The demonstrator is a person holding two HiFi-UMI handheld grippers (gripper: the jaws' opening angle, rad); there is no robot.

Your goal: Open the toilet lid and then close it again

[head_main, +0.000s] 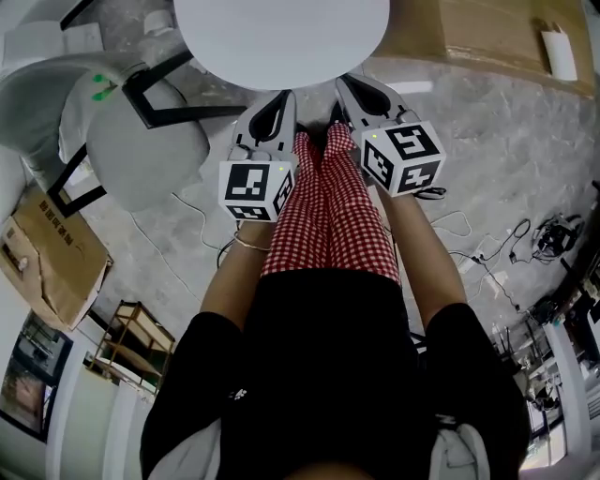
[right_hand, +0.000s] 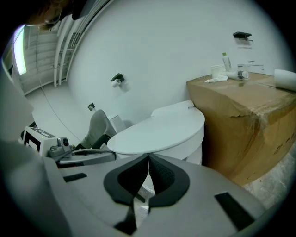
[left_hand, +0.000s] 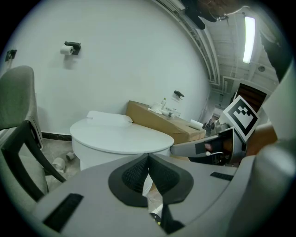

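Lower centre-left, the left gripper (head_main: pixel 284 98) hovered with jaws pinched together on nothing, and beside it the right gripper (head_main: pixel 349 86) did likewise. The toilet lid (head_main: pixel 281 28) lay shut at top centre. Pinched tips might have skidded off its smooth rim.

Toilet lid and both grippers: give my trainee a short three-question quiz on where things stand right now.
1. True or false: the toilet lid is raised.
2. Pick one: the jaws of the left gripper and the right gripper are A) together and empty, B) wide apart, C) clamped on the lid.
3. Short answer: what brown thing stands beside the lid in the right gripper view?

Key: 1 false, it lies down flat. 2 A. 3 the cardboard box.
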